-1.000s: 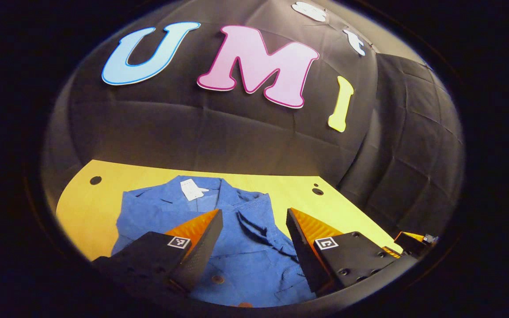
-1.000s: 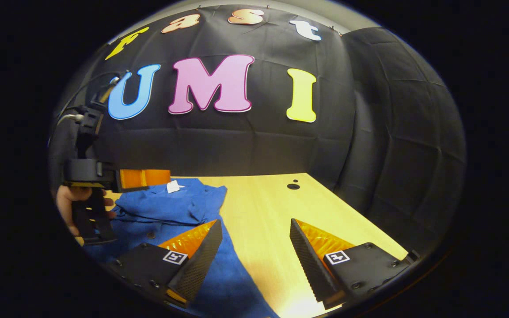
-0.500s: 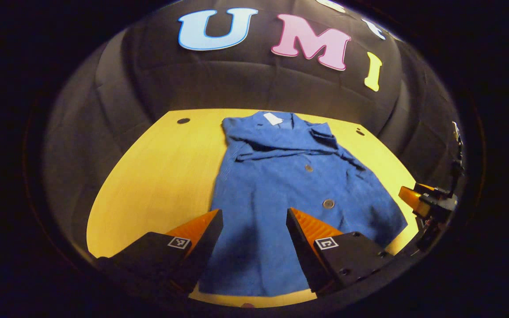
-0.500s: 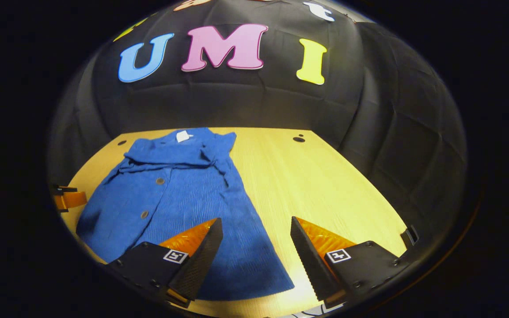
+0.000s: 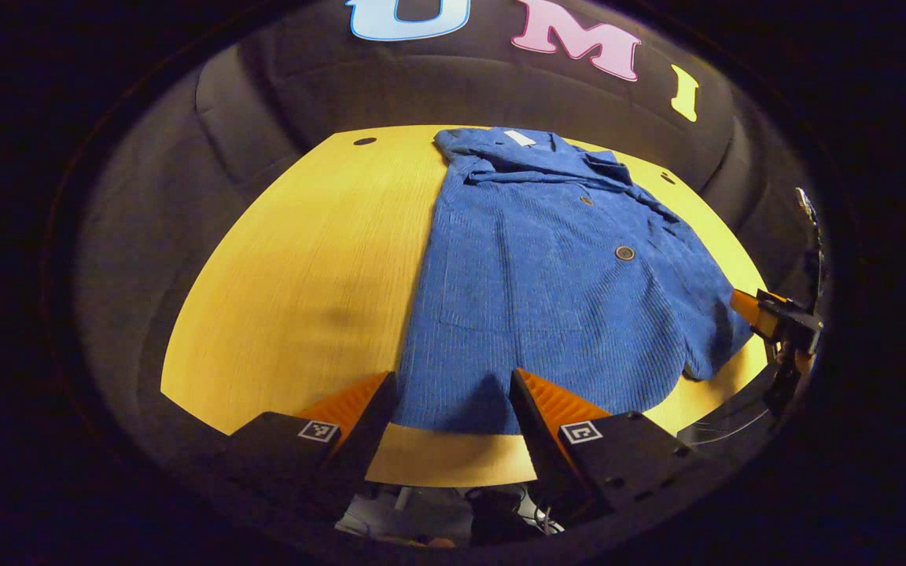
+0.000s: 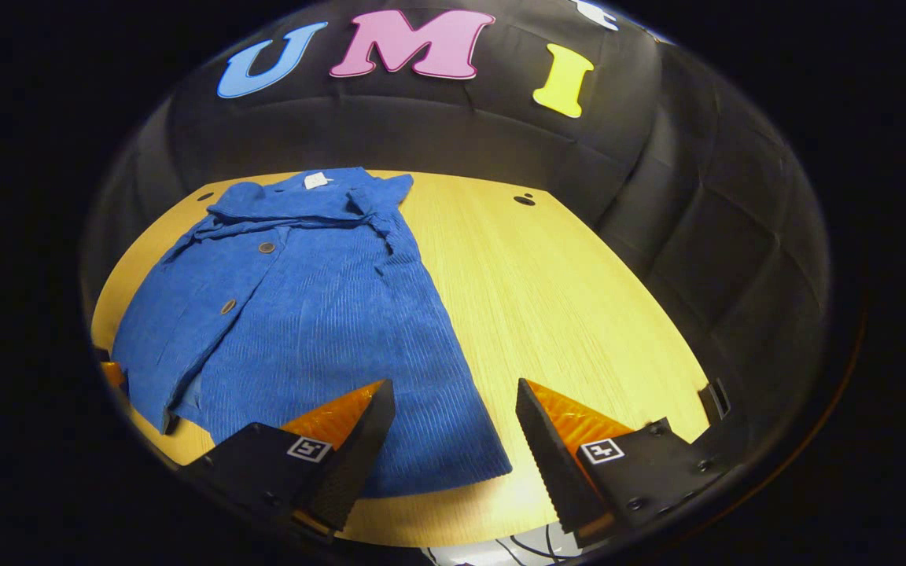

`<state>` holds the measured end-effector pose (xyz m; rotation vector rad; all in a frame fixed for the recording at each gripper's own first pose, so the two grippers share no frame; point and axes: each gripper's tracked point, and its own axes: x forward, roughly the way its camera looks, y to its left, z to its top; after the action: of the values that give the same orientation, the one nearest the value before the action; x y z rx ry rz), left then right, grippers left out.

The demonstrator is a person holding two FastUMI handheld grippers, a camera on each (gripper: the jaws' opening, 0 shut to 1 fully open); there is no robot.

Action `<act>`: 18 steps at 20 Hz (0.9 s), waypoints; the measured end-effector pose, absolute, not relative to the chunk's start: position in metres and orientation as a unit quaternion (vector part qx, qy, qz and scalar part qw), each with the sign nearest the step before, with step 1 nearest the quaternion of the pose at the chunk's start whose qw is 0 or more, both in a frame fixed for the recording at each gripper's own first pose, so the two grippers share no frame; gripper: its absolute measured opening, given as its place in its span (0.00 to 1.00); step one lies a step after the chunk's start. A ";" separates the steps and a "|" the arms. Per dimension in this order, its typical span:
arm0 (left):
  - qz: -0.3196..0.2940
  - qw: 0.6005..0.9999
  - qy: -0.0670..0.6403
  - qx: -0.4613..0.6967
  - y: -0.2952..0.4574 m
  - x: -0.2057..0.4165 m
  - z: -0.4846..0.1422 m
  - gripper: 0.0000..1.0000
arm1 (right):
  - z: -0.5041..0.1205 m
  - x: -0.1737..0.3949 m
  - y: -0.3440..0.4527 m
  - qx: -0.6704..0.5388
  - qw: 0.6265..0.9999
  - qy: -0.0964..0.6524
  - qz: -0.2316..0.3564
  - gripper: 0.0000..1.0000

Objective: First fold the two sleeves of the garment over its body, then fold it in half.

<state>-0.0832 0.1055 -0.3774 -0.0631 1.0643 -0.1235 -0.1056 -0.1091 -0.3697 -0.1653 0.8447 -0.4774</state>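
left tongs point(image 5: 453, 393) stand wide with nothing between them, above the near hem of a blue corduroy jacket point(image 5: 555, 275) lying flat on the yellow wooden table point(image 5: 303, 259), its sleeves folded across the chest, collar toward the far edge. right tongs point(image 6: 453, 409) are likewise wide and empty over the jacket's hem corner.

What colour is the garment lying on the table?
Blue, with fine ribbing; the garment shows best in the left gripper view.
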 end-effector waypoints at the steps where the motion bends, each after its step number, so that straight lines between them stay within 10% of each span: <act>1: -0.055 0.856 0.513 -0.030 0.105 -0.086 -0.380 0.85 | -0.374 -0.108 -0.111 -0.071 0.878 0.412 -0.231 0.99; 11: -0.052 0.849 0.525 -0.018 0.098 -0.089 -0.383 0.83 | -0.404 -0.121 -0.104 0.035 0.864 0.451 -0.221 0.92; 16: -0.055 0.848 0.526 -0.032 0.075 -0.078 -0.382 0.37 | -0.405 -0.113 -0.092 0.011 0.866 0.462 -0.194 0.12; 18: -0.049 0.850 0.523 -0.034 0.069 -0.074 -0.381 0.05 | -0.405 -0.110 -0.089 -0.024 0.869 0.463 -0.172 0.07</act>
<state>-0.0740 0.0686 -0.3806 -0.0719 1.1015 -0.1026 -0.1104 -0.0894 -0.4051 -0.0496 0.9681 -0.3597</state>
